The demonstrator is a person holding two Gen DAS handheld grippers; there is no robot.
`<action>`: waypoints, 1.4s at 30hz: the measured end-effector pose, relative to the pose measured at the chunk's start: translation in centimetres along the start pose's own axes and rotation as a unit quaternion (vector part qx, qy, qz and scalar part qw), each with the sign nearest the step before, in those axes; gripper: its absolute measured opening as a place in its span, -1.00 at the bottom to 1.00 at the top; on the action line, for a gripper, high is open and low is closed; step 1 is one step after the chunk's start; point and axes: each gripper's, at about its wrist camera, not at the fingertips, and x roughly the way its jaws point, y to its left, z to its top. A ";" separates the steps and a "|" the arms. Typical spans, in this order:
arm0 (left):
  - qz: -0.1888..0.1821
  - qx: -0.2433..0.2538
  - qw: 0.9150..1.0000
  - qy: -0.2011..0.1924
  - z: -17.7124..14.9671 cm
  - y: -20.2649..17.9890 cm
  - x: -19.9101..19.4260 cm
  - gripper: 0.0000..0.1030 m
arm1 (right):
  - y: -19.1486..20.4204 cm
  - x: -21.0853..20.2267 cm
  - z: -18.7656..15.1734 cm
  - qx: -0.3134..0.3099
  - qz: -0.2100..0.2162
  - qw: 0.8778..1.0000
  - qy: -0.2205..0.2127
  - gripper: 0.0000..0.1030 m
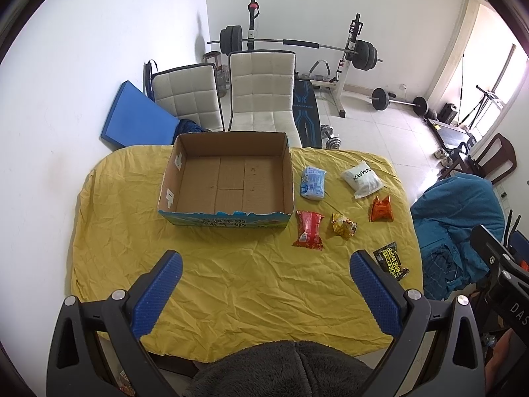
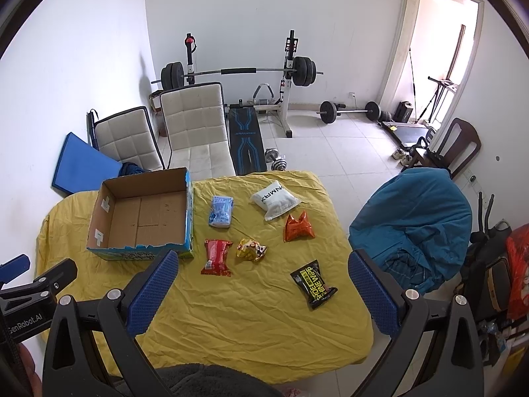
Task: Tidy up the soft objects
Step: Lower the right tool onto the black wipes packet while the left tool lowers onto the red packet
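Left gripper [image 1: 266, 284]: blue-padded fingers spread wide, nothing btwn them; hangs over the near part of the table, above bare cloth.
Right gripper [image 2: 264, 284]: fingers also wide apart, empty; over the near-right part of the table. Its body shows at the right edge of the left wrist view.
Table [image 1: 211, 291]: covered w/ wrinkled yellow cloth.
Cardboard box [image 1: 228, 182]: open top, nothing inside, far-left on the cloth; ahead and slightly left of left gripper, well apart from it.
Red packet [image 2: 216, 258]: just right of the box's near corner, lying flat; sits btwn the right gripper's two fingers as that cam sees it, but farther out, no contact.
Yellow packet [image 2: 251, 249]: crumpled, just right of the red one.
Orange packet [image 2: 299, 228]: right of and beyond the yellow one.
Light blue packet [image 2: 221, 211]: beside the box's right wall, beyond the red one.
White pouch [image 2: 276, 201]: farthest back, right of the blue one.
Black packet [image 2: 314, 283]: yellow lettering, nearest the right gripper, ahead of its right finger [image 2: 372, 294], not touching.
Bckgrnd: two white chairs [image 1: 261, 89] behind the table, barbell rack [image 1: 297, 44] at the wall.
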 end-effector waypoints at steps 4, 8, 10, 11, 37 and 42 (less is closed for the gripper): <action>-0.002 -0.002 1.000 0.004 0.2 -0.2 0.5 1.00 | -0.1 0.8 0.1 0.002 0.002 1.000 0.008 1.00; -0.002 0.012 1.000 0.014 0.6 -1.0 2.5 1.00 | -1.4 3.3 0.1 0.010 -0.003 1.000 0.026 1.00; -0.003 0.020 1.000 0.021 0.8 -1.7 4.1 1.00 | -2.7 5.4 0.1 0.016 -0.017 0.999 0.040 1.00; -0.004 0.025 0.999 0.034 1.0 -2.1 5.4 1.00 | -3.5 6.5 0.1 0.019 -0.024 0.998 0.050 1.00; 0.096 0.247 0.913 0.309 5.5 -20.2 44.7 1.00 | -16.9 46.7 -13.1 0.015 -0.002 0.919 0.393 1.00; 0.141 0.324 0.867 0.350 4.5 -21.4 49.1 0.99 | -17.4 48.4 -13.3 0.011 0.002 0.911 0.412 1.00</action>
